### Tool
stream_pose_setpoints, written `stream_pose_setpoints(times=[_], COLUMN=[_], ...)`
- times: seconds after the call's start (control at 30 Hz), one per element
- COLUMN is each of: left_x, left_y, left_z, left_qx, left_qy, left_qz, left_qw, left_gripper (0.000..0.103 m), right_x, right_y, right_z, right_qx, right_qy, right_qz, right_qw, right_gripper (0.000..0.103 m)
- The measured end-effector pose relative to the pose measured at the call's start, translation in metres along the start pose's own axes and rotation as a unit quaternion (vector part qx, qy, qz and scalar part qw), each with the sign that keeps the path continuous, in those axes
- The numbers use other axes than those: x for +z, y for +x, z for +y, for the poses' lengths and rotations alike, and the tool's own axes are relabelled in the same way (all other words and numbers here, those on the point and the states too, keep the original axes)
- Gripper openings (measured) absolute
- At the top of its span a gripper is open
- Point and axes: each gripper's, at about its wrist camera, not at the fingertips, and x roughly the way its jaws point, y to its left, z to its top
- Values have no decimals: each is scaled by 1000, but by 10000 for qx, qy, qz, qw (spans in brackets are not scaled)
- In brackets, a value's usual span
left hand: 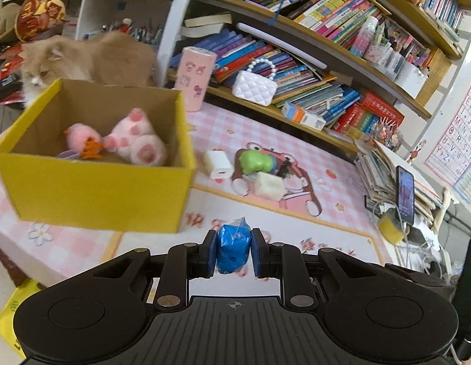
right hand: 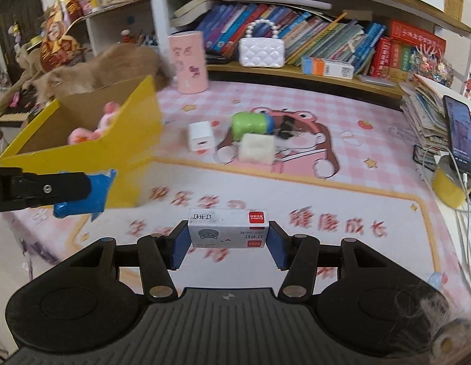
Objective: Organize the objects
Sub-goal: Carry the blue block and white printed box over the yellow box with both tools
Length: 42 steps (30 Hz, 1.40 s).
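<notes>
My left gripper (left hand: 234, 251) is shut on a blue wrapped packet (left hand: 233, 251), held above the pink mat to the right of the yellow box (left hand: 92, 188). The box holds pink plush toys (left hand: 135, 140). In the right wrist view the left gripper (right hand: 83, 190) with the blue packet (right hand: 83, 194) is beside the yellow box (right hand: 92, 149). My right gripper (right hand: 228, 237) is shut on a white staples box (right hand: 228, 228) above the mat. A white charger (right hand: 200, 136), a green toy (right hand: 249, 121) and a white block (right hand: 256, 148) lie on the mat.
An orange cat (left hand: 86, 57) stands behind the box. A pink cylinder (left hand: 194, 79) and white handbag (left hand: 255, 86) sit by the bookshelf (left hand: 326, 70). A phone (right hand: 460, 135) leans on stacked books at right, above a yellow tape roll (right hand: 448, 191).
</notes>
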Motion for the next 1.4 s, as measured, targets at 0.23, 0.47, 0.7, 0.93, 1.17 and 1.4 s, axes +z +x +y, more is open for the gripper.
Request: stream_pose_setpoints(times=[0.23,0.47,0.7,0.93,1.17,1.4], left_x=[-15,-25,-31,-28,-10,13], left_y=[-33,-70,-101,-121,-125,-118], left_z=[48,90,125,147,153,158], left_qx=[180,454,685,779,667,679], left_qy=[-118,-305,-492,-620,-568,-619], left_qz=[11,-113,-328,-569,-870,-1160], left_qw=[9998,9984,9959,9934,9923,9890], left_gripper=[21,21,21,21,21,21], right_x=[-20,-32,-37,-33,-16,17], right_y=[-15,-20,-25,-31,-37,-34], right_z=[57,113,162,193,207,208], right_qx=[160,461,755,894,883,877], right_qy=[-229,-464,-755,-1010,-1259,-1358], right_qz=[34,54,-52,-205,-464,-812], right_qw=[9996,9978,9943,9907,9870,9835], right_gripper=[51,51,51,51,51,51])
